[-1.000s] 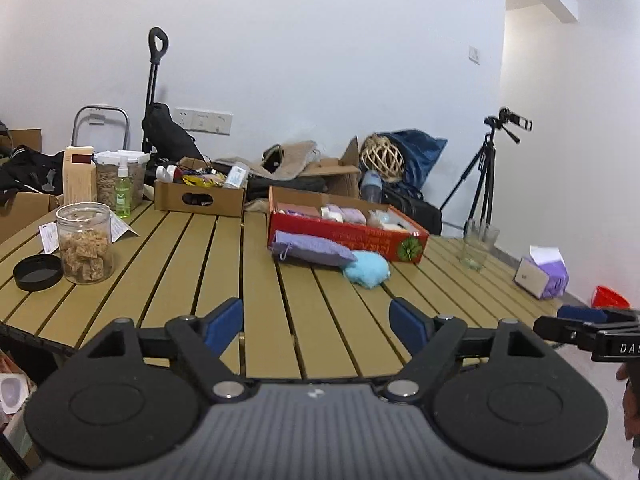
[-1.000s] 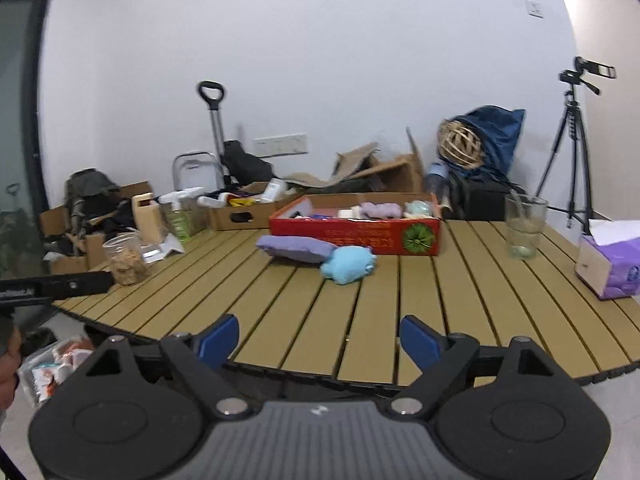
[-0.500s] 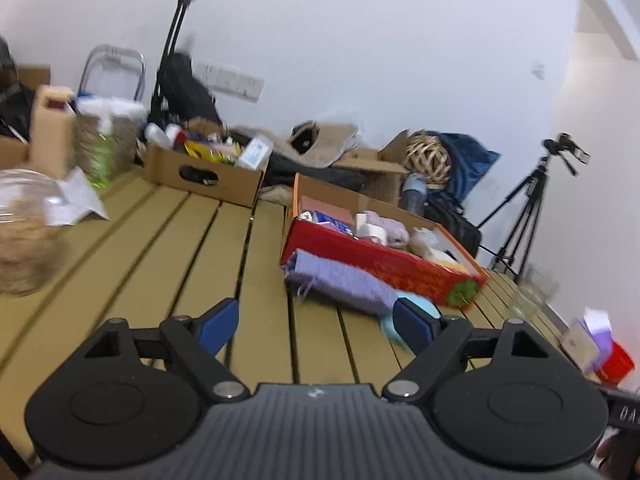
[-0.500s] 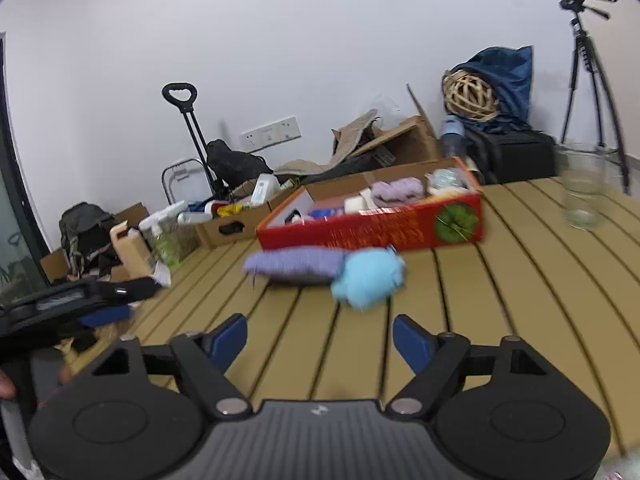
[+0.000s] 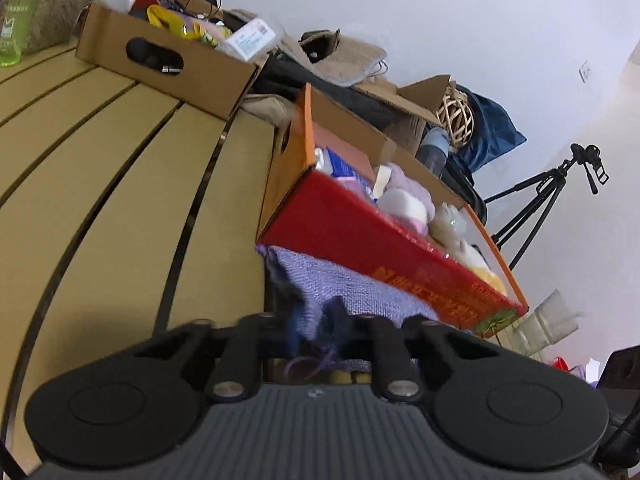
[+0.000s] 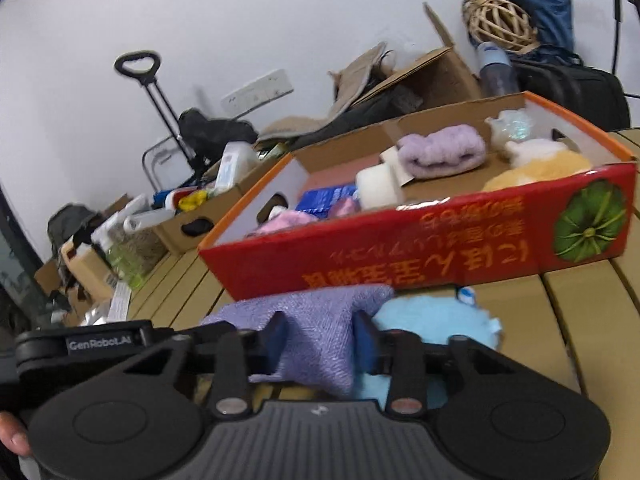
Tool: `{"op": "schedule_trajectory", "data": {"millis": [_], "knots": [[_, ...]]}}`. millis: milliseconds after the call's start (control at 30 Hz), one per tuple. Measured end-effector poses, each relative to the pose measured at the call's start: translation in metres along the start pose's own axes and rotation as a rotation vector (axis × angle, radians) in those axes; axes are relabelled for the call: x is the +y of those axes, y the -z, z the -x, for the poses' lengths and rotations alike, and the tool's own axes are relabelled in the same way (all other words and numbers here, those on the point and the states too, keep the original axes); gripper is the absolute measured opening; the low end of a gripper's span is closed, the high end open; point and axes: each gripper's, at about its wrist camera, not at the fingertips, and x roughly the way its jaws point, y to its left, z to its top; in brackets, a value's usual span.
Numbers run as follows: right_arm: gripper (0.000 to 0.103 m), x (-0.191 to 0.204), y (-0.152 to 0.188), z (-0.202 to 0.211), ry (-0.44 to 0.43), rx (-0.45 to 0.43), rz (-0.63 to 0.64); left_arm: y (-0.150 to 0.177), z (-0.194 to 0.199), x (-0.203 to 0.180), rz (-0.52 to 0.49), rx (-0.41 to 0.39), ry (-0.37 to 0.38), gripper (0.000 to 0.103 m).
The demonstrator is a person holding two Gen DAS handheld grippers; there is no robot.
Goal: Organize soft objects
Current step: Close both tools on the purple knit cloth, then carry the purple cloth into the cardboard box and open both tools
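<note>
A purple knitted cloth (image 5: 344,280) lies on the slatted table against the front of a red box (image 5: 380,248) holding several soft items. My left gripper (image 5: 316,320) has one end of the cloth pinched between its jaws, which are still closing. In the right wrist view the same purple cloth (image 6: 316,312) bunches between the blue pads (image 6: 276,336) of my right gripper (image 6: 320,338), whose jaws are also closing on it. A light blue plush (image 6: 432,320) sits just right of the cloth, before the red box (image 6: 440,256). The left gripper's body (image 6: 80,344) shows at the left edge.
A brown cardboard box (image 5: 168,64) with bottles stands behind on the table (image 5: 100,184). A green bottle (image 5: 12,32) is at the far left, a clear glass (image 5: 548,320) beyond the red box's right end. A tripod (image 5: 552,184) and clutter stand behind the table.
Both grippers came in from the table's edge to the purple cloth and tilted down. Their jaws went from wide open to closed around the cloth.
</note>
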Motion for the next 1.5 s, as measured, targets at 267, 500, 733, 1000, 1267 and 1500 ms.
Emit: {"op": "schedule_trajectory", "data": {"millis": [267,500,733,1000,1267,1500], "knots": [[0.01,0.019,0.005,0.02,-0.023,-0.023,0.095,0.011,0.034,-0.026,-0.112,-0.098,-0.029,0.005],[0.008,0.064,0.048,0.134,-0.037,-0.145,0.245,0.084,0.136,-0.082,-0.276,-0.2,-0.01,0.005],[0.007,0.079,0.101,0.215,-0.01,-0.139,0.273,0.153,0.179,-0.126,-0.388,-0.169,-0.015,0.005],[0.007,0.065,0.116,0.269,0.002,-0.192,0.237,0.174,0.199,-0.154,-0.437,-0.192,0.021,0.005],[0.007,0.042,0.077,0.262,0.016,-0.237,0.24,0.13,0.162,-0.183,-0.492,-0.2,0.081,0.005],[0.007,-0.004,-0.055,0.187,0.036,-0.265,0.238,0.011,0.055,-0.224,-0.513,-0.168,0.117,0.005]]}}
